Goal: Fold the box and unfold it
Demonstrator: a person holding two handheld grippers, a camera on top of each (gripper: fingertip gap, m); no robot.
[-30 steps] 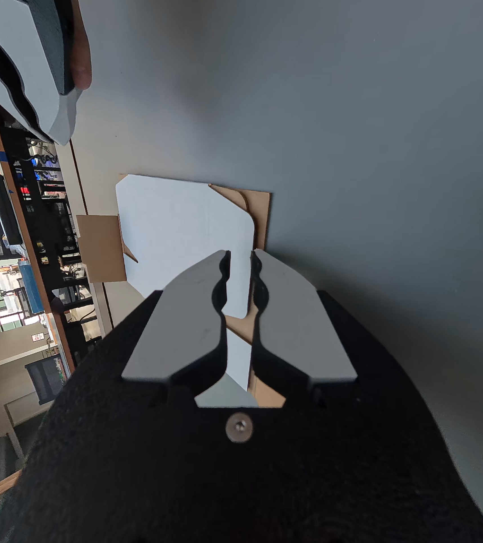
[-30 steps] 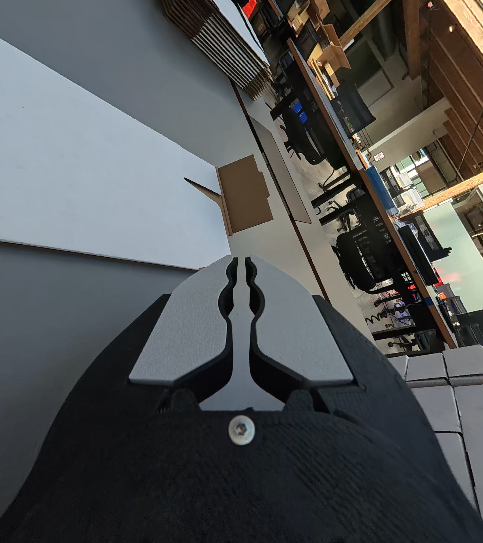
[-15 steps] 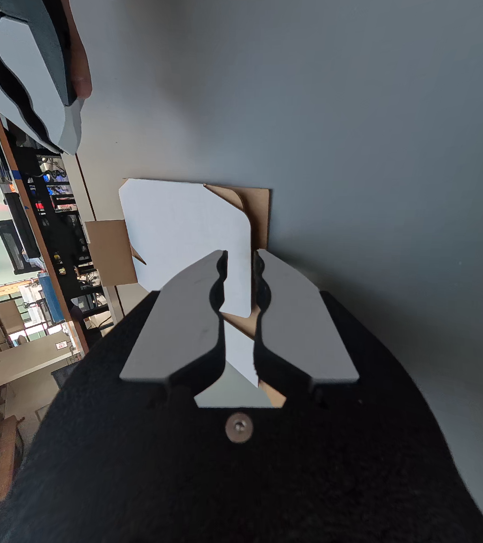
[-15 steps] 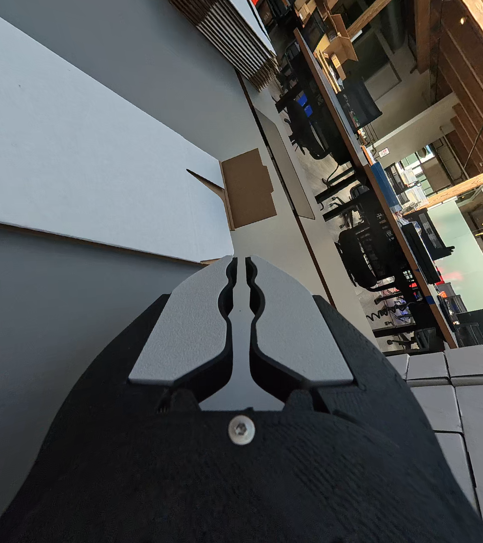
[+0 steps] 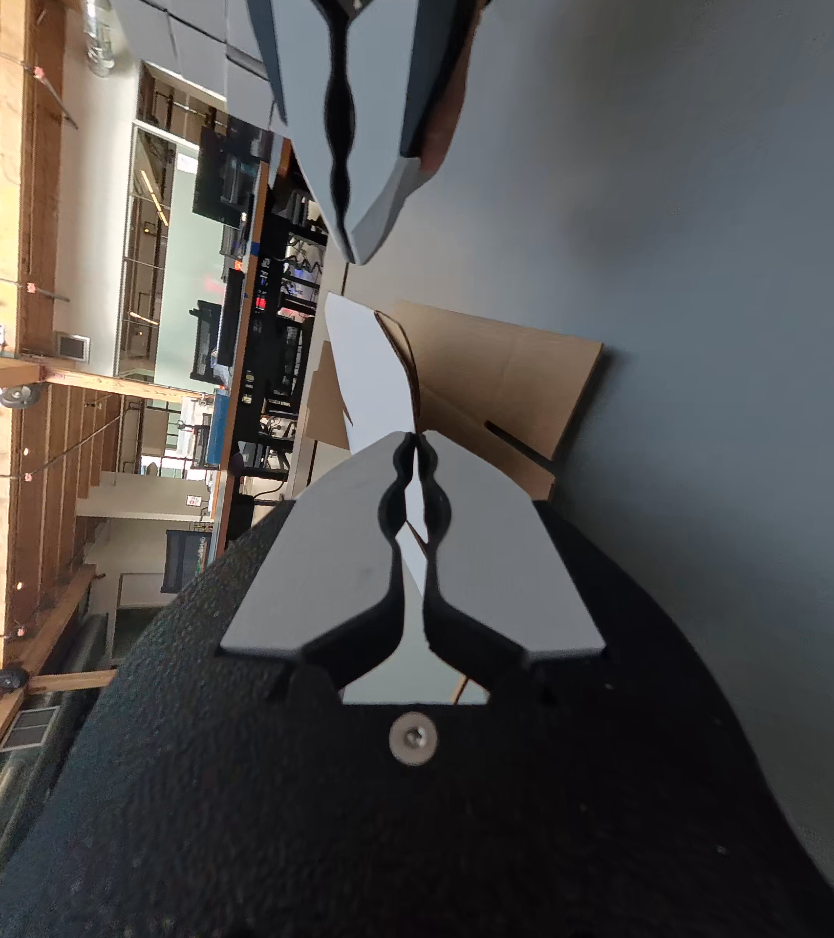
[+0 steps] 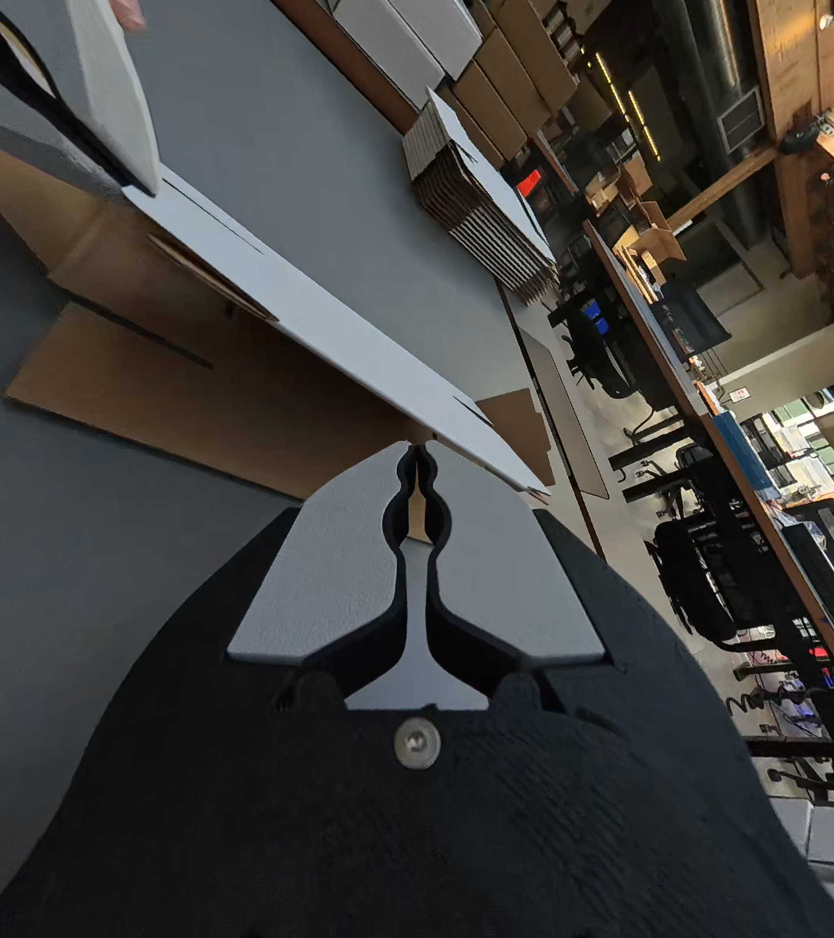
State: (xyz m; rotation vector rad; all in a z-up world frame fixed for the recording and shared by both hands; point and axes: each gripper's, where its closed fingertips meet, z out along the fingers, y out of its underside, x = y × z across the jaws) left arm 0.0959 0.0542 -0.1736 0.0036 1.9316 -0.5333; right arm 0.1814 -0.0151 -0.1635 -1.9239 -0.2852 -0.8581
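The flat cardboard box [image 5: 501, 386] lies on the grey counter [image 5: 734, 254], one white-faced flap [image 5: 369, 375] lifted. The left gripper [image 5: 415, 446] has its jaws clenched on that flap; the right gripper [image 6: 417, 456], jaws pressed together empty, hovers beside the box. Best swing the flap steadily along its crease.

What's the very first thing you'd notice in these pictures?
The flat brown-and-white cardboard box on the grey table, one white flap lifted off it. The left gripper has its fingers pinched on that flap's edge, and the right gripper comes close beside it. Farther back sits a stack of flat cardboard sheets.
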